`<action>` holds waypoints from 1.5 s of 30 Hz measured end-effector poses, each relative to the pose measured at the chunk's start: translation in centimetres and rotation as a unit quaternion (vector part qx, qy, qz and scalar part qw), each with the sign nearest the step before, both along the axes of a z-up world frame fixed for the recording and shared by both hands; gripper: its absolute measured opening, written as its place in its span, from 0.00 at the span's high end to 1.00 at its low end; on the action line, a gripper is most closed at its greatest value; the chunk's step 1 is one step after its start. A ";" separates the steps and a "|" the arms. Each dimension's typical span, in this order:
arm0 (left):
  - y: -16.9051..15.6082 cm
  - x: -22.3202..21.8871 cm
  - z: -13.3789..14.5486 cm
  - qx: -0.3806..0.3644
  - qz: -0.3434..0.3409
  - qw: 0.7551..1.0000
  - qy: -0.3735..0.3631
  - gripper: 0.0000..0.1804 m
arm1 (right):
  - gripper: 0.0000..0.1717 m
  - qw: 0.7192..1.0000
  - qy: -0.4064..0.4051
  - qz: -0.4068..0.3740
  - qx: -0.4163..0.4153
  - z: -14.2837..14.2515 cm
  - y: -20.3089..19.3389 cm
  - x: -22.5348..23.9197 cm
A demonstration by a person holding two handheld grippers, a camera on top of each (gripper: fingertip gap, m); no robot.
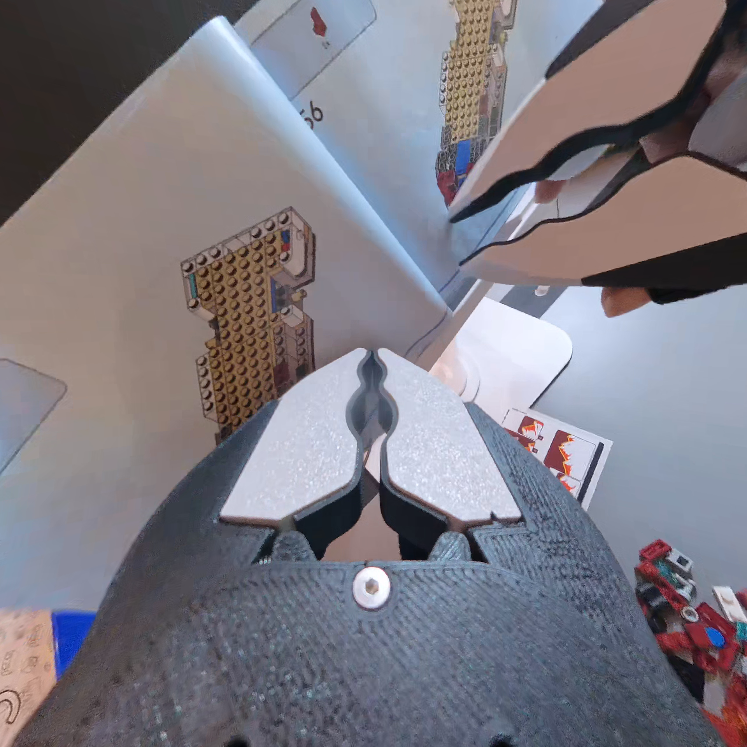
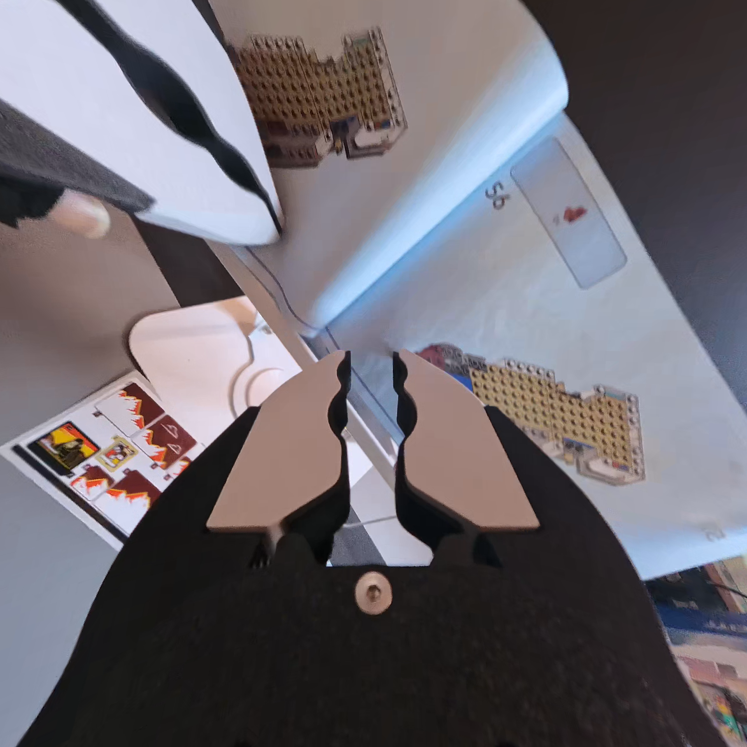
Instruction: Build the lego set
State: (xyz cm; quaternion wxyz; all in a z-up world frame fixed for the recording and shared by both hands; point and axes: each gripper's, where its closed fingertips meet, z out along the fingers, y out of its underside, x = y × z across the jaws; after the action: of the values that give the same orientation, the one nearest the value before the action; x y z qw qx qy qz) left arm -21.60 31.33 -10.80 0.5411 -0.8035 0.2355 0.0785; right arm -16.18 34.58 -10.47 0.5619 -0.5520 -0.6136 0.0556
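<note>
The open instruction booklet (image 1: 133, 226) lies ahead, and one of its pages (image 1: 331, 169) stands up in a curl. My left gripper (image 1: 372, 353) is shut, with its tips at the lower edge of that lifted page near the corner. The right wrist view shows the same gripper (image 2: 277, 234) closed at the page's edge (image 2: 424, 226). My right gripper (image 2: 371, 355) is open with nothing between its pads, hovering over the booklet's near edge; in the left wrist view it (image 1: 458, 238) reaches in from the upper right. A partly built red lego model (image 1: 687, 630) sits at the lower right.
A sticker sheet (image 1: 562, 452) lies on the grey table beside a white rounded tray (image 1: 513, 355); both show in the right wrist view, the sheet (image 2: 109, 456) and the tray (image 2: 190, 355). A printed paper bag (image 1: 24, 655) is at the lower left. A printed box (image 2: 711, 655) is at the lower right. Across from one pair of fingers to the other is roughly 7 cm. The partly built red lego model (image 1: 687, 630) is about 25 cm from both grippers' fingertips.
</note>
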 end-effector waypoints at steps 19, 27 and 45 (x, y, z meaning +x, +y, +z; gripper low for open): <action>0.1 -2.0 0.7 0.054 0.047 0.996 0.062 1.00 | 0.91 0.995 0.088 -0.030 -0.033 0.8 1.9 3.5; -0.2 -2.5 0.5 0.048 0.062 0.995 0.060 1.00 | 0.97 0.993 0.115 0.021 -0.037 1.9 -1.2 -3.6; 0.8 -1.0 1.4 0.069 0.039 0.997 -0.023 0.99 | 0.61 0.959 0.243 -0.137 -0.046 4.1 5.6 7.2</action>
State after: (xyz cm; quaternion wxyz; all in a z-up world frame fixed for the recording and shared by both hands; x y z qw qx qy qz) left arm -22.59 32.15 -9.39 0.5970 -0.7746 0.1852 0.0968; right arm -8.95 40.20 -6.34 0.6702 -0.6258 -0.3740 0.1391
